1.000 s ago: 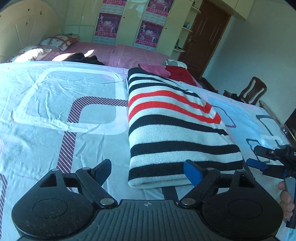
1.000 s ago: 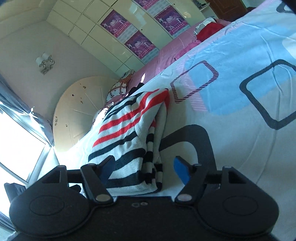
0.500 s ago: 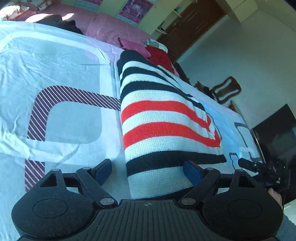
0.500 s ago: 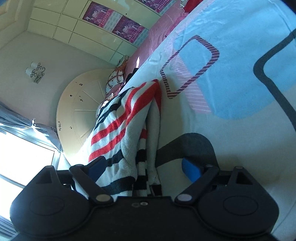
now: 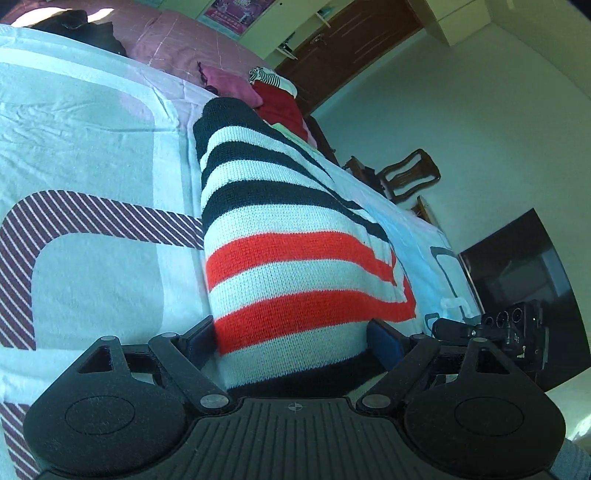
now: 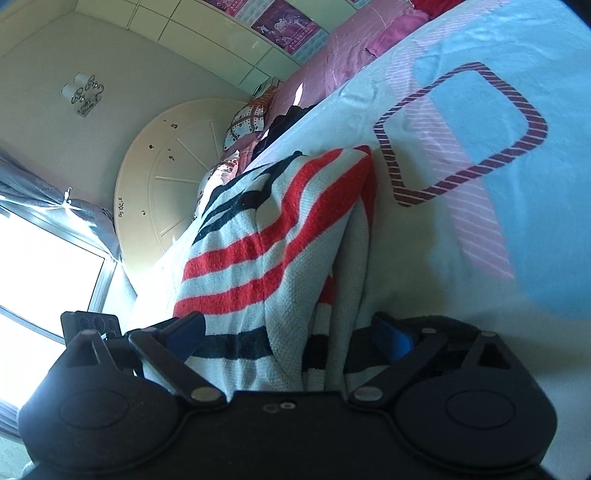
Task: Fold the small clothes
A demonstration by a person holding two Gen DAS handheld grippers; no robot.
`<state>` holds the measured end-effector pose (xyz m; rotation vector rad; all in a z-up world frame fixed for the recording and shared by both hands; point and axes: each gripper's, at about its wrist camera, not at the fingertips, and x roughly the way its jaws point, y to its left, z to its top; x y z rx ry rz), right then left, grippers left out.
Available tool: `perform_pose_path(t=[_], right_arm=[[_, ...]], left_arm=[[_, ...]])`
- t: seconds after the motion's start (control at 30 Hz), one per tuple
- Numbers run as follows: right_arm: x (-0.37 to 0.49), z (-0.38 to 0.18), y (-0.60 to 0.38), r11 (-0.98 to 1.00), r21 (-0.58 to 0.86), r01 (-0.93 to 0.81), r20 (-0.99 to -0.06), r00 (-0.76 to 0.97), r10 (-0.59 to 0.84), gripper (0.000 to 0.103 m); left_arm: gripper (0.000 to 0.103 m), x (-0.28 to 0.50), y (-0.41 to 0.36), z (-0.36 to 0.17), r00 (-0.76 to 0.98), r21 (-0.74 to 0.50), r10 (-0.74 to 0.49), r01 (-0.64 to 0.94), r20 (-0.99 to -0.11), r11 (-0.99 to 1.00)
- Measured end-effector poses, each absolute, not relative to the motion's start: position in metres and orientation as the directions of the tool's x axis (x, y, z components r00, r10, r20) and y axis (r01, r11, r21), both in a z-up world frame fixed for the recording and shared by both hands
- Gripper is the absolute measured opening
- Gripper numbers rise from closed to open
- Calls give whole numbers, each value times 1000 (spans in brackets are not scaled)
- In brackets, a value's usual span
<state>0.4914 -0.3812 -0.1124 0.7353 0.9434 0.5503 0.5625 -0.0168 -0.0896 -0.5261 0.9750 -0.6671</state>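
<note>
A folded knit sweater (image 5: 295,258) with black, white and red stripes lies on the patterned bed sheet (image 5: 92,147). My left gripper (image 5: 291,336) is open, and the sweater's near end sits between its blue-padded fingers. The right gripper (image 6: 290,332) is at the other near corner of the sweater (image 6: 266,240), where the folded layers show. Its jaws are opening and the cloth lies between them without being pinched. Each view also shows the other tool: the right gripper (image 5: 491,332) at the right edge, the left gripper (image 6: 92,325) at the left.
A pink garment (image 5: 229,79), a red garment (image 5: 280,107) and a dark one (image 5: 74,26) lie at the far end of the bed. Beyond the bed's edge are a wooden chair (image 5: 410,177) and a dark screen (image 5: 517,266). Round headboard (image 6: 166,166) and bright window (image 6: 37,277) flank the other side.
Both grippers have moved forward and down onto the sweater's near end, which now lies between their fingers. The right jaws have spread wider.
</note>
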Motion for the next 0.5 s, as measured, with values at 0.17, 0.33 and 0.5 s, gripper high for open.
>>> perform_pose_path(t=[0.17, 0.33, 0.5], right_arm=[[506, -111, -369, 638, 755, -150, -515, 466, 719, 97], [514, -108, -355, 653, 729, -205, -511, 471, 719, 97], [510, -110, -364, 661, 716, -224, -513, 474, 716, 78]], left_arm=[[85, 569, -25, -89, 396, -659, -716, 294, -575, 692], [85, 570, -31, -86, 406, -627, -699, 316, -589, 712], [85, 572, -39, -84, 414, -587, -679, 343, -607, 734]])
